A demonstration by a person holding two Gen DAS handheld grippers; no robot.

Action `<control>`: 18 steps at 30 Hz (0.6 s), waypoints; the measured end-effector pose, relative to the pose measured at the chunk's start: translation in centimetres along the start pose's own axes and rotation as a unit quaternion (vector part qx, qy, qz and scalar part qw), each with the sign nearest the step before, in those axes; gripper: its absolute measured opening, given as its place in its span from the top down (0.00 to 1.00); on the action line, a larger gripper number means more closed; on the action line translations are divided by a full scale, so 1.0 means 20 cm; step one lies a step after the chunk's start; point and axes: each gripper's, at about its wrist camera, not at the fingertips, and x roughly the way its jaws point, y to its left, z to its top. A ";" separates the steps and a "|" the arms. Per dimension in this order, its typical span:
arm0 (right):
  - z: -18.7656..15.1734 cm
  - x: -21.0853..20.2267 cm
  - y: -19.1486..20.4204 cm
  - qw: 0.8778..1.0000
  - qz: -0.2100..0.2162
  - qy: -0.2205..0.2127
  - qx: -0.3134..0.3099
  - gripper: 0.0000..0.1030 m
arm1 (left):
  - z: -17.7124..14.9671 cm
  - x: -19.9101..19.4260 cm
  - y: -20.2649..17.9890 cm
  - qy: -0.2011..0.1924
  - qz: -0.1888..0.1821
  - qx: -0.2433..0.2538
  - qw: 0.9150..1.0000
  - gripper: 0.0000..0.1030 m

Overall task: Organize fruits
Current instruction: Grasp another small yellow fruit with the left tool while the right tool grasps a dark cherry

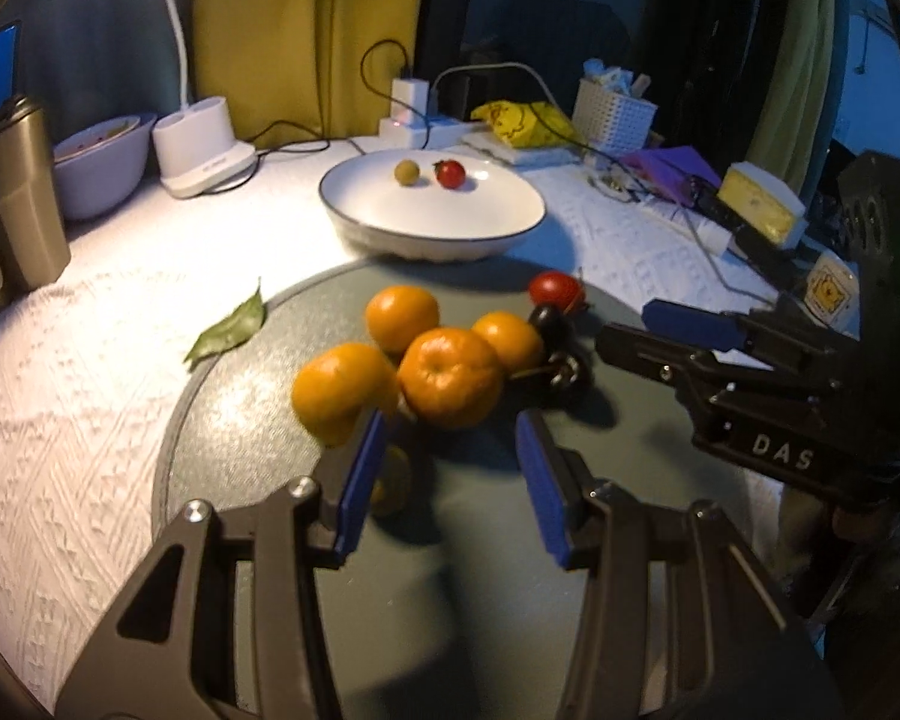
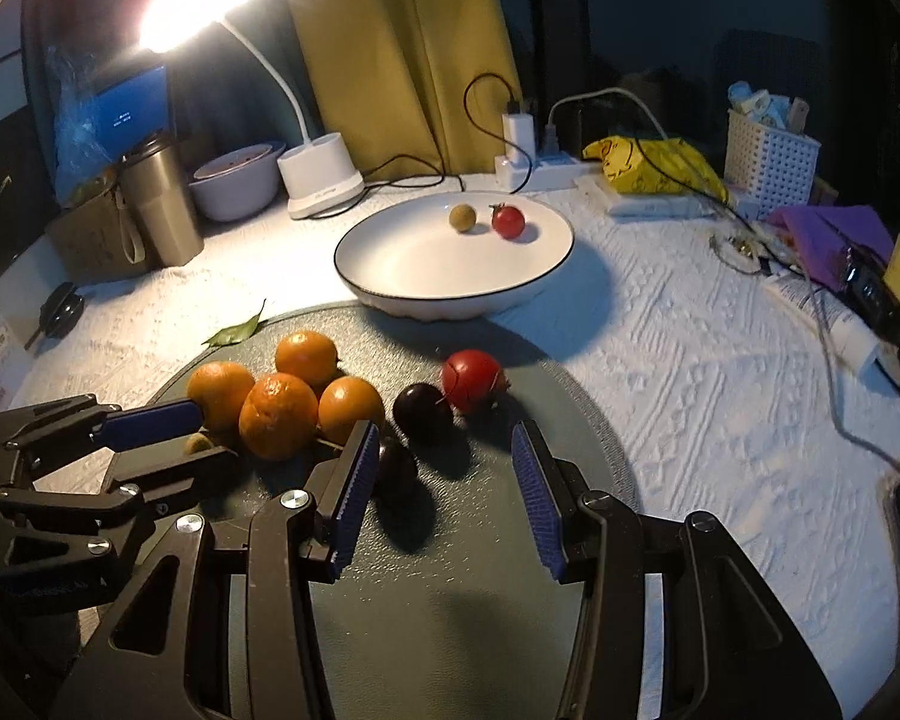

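We hold both grippers over the round mat [image 2: 570, 420] on the worktop. The left gripper [image 1: 450, 468] has its jaws released and empty; the oranges [image 1: 450, 375] lie just beyond them, far side. The right gripper [image 2: 444, 480], jaws likewise released and empty, faces the dark plums [image 2: 423, 411] and tomato [image 2: 471, 381], and is nearer these. The white bowl [image 2: 390, 294] stands farther back.

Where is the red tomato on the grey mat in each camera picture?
Left wrist view: red tomato right of centre, at the mat's far edge, behind the dark fruits.
Right wrist view: red tomato at centre, right of the oranges.
Shared landmark: white bowl just behind it.
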 end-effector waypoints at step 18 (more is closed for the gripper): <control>-0.05 0.17 0.11 0.998 0.040 0.050 -0.024 0.59 | -0.07 0.03 0.10 0.010 0.048 -0.002 0.999 0.55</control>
